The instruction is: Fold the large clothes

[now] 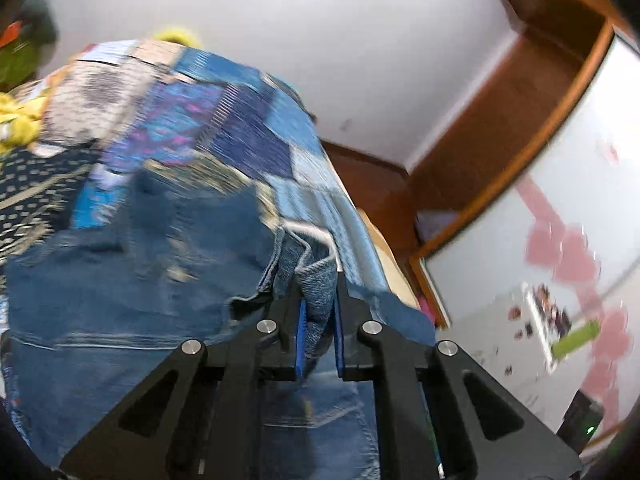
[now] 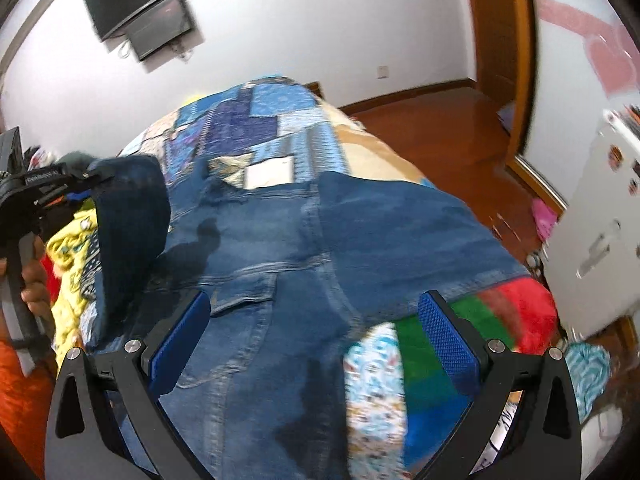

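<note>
A pair of blue jeans point(image 2: 280, 240) lies spread on a bed with a blue patchwork cover point(image 2: 256, 120). My left gripper point(image 1: 318, 280) is shut on a bunched edge of the jeans point(image 1: 316, 292) and lifts it; the rest of the denim point(image 1: 140, 260) hangs below. In the right wrist view the left gripper point(image 2: 52, 192) shows at the left, holding up a dark fold of denim point(image 2: 132, 216). My right gripper point(image 2: 316, 312) is open and empty, its blue pads point(image 2: 444, 340) spread wide just above the waist and pocket area.
Yellow and patterned clothes point(image 2: 72, 264) are piled at the bed's left. A red, green and blue blanket point(image 2: 460, 320) lies at the near right. A white cabinet point(image 2: 592, 232) and a wooden door frame point(image 2: 500, 60) stand right. A TV point(image 2: 148, 12) hangs on the wall.
</note>
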`<state>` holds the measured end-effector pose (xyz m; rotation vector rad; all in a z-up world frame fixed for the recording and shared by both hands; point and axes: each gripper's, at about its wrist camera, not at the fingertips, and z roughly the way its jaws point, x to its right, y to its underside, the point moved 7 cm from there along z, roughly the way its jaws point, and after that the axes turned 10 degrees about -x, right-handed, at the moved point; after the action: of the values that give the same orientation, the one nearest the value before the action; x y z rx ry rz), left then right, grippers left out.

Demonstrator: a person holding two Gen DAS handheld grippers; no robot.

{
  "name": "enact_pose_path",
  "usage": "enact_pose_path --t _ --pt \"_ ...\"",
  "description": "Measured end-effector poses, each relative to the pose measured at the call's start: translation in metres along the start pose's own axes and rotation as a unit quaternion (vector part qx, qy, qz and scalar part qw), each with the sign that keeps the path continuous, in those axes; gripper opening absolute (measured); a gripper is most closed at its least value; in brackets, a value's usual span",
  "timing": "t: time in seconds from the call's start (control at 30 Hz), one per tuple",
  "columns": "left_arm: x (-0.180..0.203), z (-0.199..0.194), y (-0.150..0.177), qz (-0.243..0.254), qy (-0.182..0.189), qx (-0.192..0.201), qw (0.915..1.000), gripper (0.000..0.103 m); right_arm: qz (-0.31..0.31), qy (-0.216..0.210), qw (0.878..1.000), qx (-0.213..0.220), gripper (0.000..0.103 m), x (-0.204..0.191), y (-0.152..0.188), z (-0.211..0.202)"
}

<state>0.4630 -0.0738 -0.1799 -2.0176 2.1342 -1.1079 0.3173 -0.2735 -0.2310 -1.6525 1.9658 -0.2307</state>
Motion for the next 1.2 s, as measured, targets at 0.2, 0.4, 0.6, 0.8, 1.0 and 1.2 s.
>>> enact_pose_path --t 0.2,0.4,0.6,0.8,1.0,1.2 --pt "0.036 0.072 0.048 0.032 -0.007 -0.084 0.9959 0.008 0.037 0.017 0.999 -0.013 0.103 0.039 0.006 -0.002" --pt "0.047 0.107 0.093 0.057 -0.008 -0.148 0.9873 0.008 0.055 0.027 0.998 -0.027 0.103 0.062 0.012 0.003" --pt "0.052 0.111 0.121 0.087 -0.01 -0.189 0.978 0.01 0.066 0.022 0.997 -0.039 0.103 0.068 0.015 0.014" --pt "0.05 0.075 0.119 0.121 -0.028 -0.162 0.9789 0.054 0.056 0.026 0.997 -0.037 0.103 0.07 0.011 0.014" --pt "0.007 0.017 0.091 0.122 -0.113 -0.084 0.9825 0.069 0.065 0.029 0.997 -0.029 0.103 0.084 0.0 0.012" --pt "-0.06 -0.027 0.087 0.098 -0.223 -0.031 0.9694 0.088 0.097 0.019 0.995 -0.03 0.103 0.109 -0.008 0.016"
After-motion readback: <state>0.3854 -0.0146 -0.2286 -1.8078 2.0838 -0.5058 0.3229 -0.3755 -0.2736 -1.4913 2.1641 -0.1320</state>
